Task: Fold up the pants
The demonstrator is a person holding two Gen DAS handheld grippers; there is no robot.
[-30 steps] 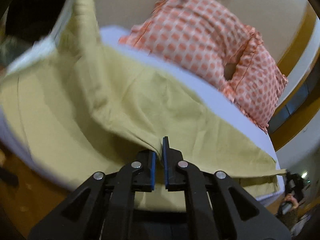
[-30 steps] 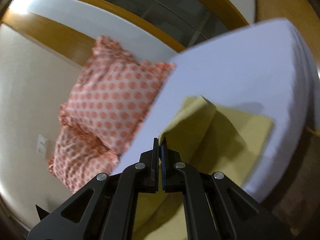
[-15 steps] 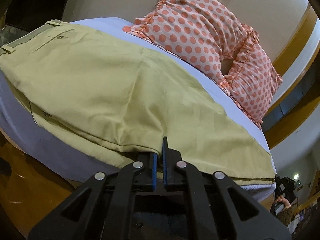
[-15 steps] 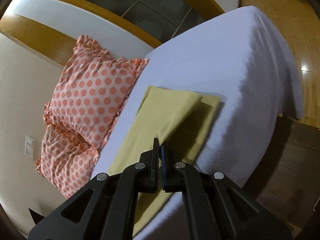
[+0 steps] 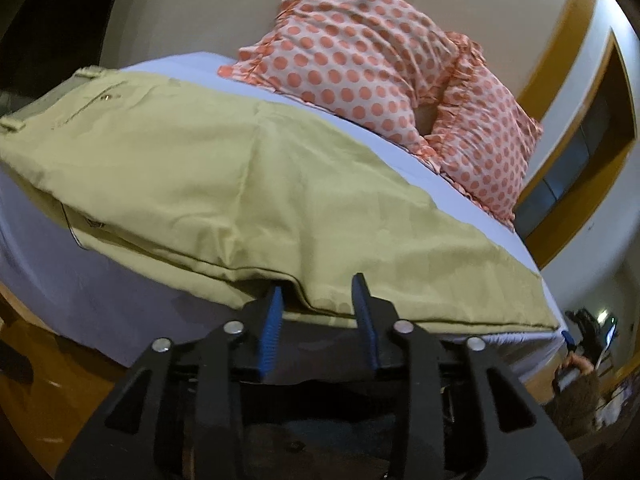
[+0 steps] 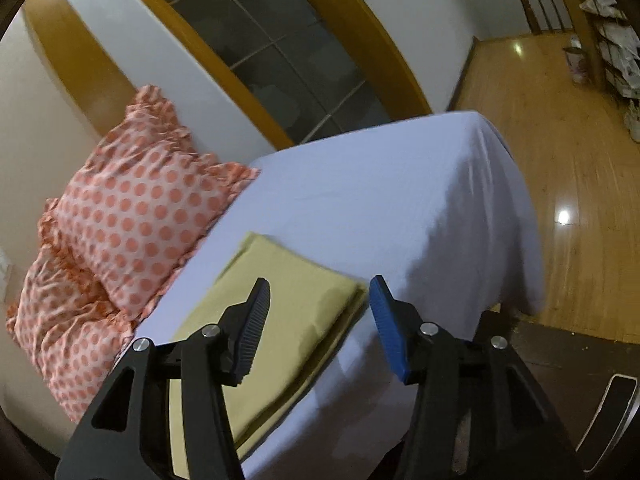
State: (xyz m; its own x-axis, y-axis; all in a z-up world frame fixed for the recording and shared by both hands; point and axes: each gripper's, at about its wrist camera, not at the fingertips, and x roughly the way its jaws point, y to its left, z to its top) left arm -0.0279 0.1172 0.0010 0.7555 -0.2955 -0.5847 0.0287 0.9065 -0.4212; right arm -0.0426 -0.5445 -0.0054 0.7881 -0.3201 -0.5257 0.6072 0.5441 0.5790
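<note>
Yellow-green pants (image 5: 248, 184) lie on the lavender bed sheet (image 5: 100, 300), folded lengthwise with one leg over the other, waistband at the far left. My left gripper (image 5: 318, 290) is open at the near edge of the pants, its jaws apart on either side of the fabric edge, holding nothing. In the right wrist view the leg ends of the pants (image 6: 288, 304) lie flat on the bed. My right gripper (image 6: 320, 292) is open just above and in front of them, holding nothing.
Two orange polka-dot pillows (image 5: 372, 60) lean against the wall at the head of the bed, also seen in the right wrist view (image 6: 136, 204). The sheet (image 6: 400, 188) spreads right of the pants to the bed's edge. Wooden floor (image 6: 560, 140) lies beyond.
Both grippers were shut on the pants and have opened, letting go. The lifted leg has come down flat over the other leg. Both grippers have drawn back a little.
</note>
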